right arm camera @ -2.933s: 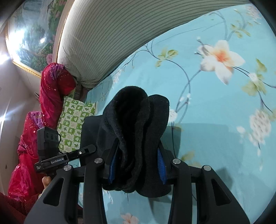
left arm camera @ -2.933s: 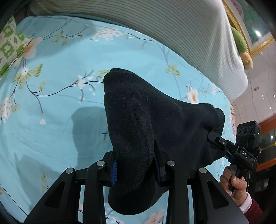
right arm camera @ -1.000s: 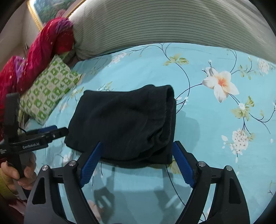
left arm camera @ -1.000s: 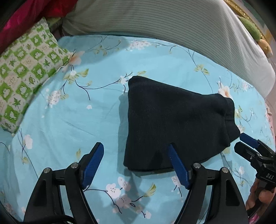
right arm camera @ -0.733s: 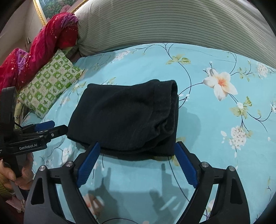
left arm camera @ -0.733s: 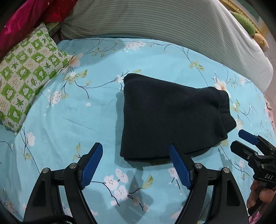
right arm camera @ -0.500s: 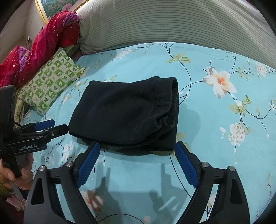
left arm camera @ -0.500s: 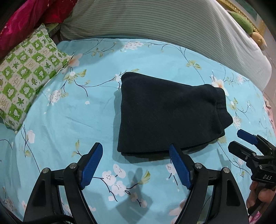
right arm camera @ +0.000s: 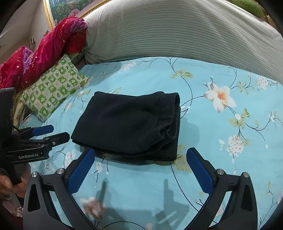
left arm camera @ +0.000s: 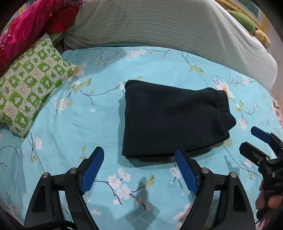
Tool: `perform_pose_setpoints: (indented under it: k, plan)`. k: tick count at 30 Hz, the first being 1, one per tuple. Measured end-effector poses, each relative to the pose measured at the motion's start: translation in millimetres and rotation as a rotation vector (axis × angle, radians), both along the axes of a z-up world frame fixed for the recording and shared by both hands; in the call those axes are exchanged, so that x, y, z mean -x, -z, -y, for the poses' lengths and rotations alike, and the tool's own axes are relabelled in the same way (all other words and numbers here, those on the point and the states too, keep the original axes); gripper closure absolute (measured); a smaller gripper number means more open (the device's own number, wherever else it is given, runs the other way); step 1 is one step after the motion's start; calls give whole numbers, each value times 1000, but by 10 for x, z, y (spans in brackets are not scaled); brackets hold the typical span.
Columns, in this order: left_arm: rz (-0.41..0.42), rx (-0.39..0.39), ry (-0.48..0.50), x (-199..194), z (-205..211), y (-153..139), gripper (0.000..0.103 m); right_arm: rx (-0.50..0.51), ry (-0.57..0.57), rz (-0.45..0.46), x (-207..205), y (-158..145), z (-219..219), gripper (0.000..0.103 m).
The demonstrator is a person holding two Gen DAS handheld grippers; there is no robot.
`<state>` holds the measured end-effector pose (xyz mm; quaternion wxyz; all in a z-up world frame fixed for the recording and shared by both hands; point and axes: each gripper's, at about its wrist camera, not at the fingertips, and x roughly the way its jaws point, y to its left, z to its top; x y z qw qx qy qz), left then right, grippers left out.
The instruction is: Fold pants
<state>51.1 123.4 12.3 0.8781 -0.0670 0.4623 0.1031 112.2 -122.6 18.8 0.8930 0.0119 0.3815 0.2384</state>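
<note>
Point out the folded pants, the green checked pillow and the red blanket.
folded pants point(left arm camera: 169, 120), left wrist view, middle of top layer
green checked pillow point(left arm camera: 30, 86), left wrist view, centre of cover
red blanket point(right arm camera: 51, 47), right wrist view, middle fold

Setting: home bedroom. Bed with floral blue sheet point(left arm camera: 88, 123), green checked pillow point(left arm camera: 30, 85), striped bolster point(right arm camera: 176, 31), gilt-framed picture point(right arm camera: 58, 8).

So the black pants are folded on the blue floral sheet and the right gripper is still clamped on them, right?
Not quite. The right gripper is open, holding nothing, as its own wrist view shows. The black pants do lie folded on the blue floral sheet.
</note>
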Motion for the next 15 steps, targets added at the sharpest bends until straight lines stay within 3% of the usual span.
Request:
perform_pose_setpoints:
  k: [7,10,12,15]
  plan:
    - [-13,-4,-14,14,-26,92,19,44,22,61,85,-43,-58,0]
    - [-19,-8,-19,5,-33,124,18,63,55,21,14,69,-60,0]
    - [-26,-12,-22,0,-34,148,18,45,56,-31,-28,145,-33,0]
    - [-27,-18,-30,-4,-33,181,18,-16,59,-6,-8,150,21,0]
